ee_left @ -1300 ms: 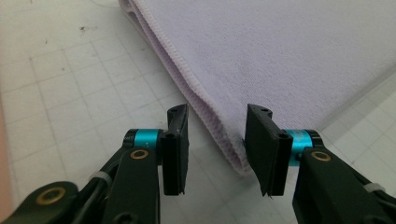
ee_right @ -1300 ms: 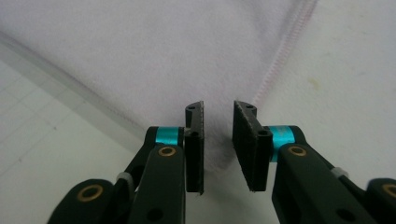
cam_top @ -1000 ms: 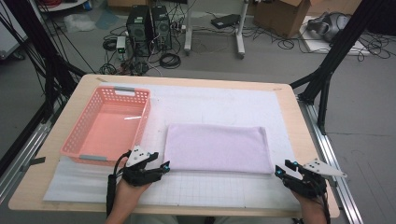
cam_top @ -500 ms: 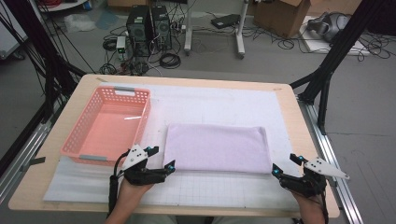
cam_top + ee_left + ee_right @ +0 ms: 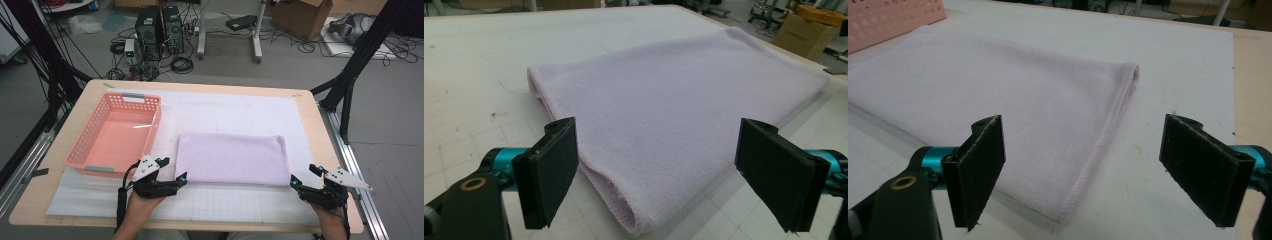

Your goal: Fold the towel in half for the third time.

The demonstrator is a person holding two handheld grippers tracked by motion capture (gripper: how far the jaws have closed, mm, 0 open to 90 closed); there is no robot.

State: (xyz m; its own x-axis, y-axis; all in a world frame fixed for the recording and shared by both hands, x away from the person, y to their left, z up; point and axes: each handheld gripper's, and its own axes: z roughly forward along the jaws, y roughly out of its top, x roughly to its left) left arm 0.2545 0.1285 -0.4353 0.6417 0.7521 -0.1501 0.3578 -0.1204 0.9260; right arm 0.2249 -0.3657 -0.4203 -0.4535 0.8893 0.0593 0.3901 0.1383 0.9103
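Lilac folded towel (image 5: pixel 232 159) lies flat | near corners just ahead of both parted jaws | left gripper (image 5: pixel 176 181), right gripper (image 5: pixel 300 185) released, holding nothing | best: pinch both corners evenly, all layers.

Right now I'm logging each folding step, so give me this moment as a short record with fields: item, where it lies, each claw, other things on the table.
item: folded lilac towel
place: flat on the white mat, right of the basket, apart from it
left claw: open, jaws have just been opening, at the towel's near left corner, pads not pressing it
right claw: open, jaws have just been opening, at the near right corner, not pressing
basket: pink plastic basket, nothing inside
table: wooden table under the mat
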